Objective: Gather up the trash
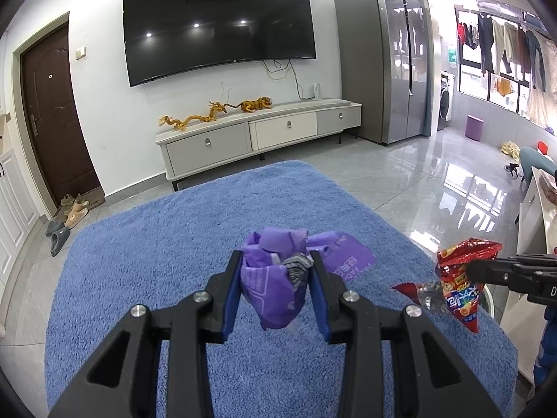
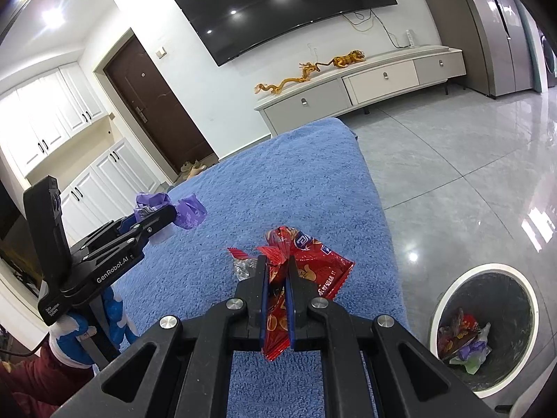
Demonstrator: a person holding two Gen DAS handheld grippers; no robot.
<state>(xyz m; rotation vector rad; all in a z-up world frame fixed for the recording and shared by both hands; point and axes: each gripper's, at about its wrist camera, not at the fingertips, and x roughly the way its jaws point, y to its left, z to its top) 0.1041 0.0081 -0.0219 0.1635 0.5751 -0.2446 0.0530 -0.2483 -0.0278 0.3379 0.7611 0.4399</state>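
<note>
Both picks look done: left tongs [image 1: 276, 291] clenched on the purple wrapper [image 1: 275, 289], right tongs [image 2: 277, 299] pinching the red snack bag [image 2: 306, 275] above the blue-carpeted counter [image 2: 313, 188], so next I'd swing them right and drop into the bin [image 2: 487, 278].

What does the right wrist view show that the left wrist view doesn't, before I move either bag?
Only the right wrist view shows the trash bin on the floor beside the blue rug, already holding wrappers, and the white cabinets. Only the left wrist view shows the hanging laundry and the slippers by the door. Both show the left gripper shut on the purple bag, the right gripper shut on the red snack bag, and the TV.
</note>
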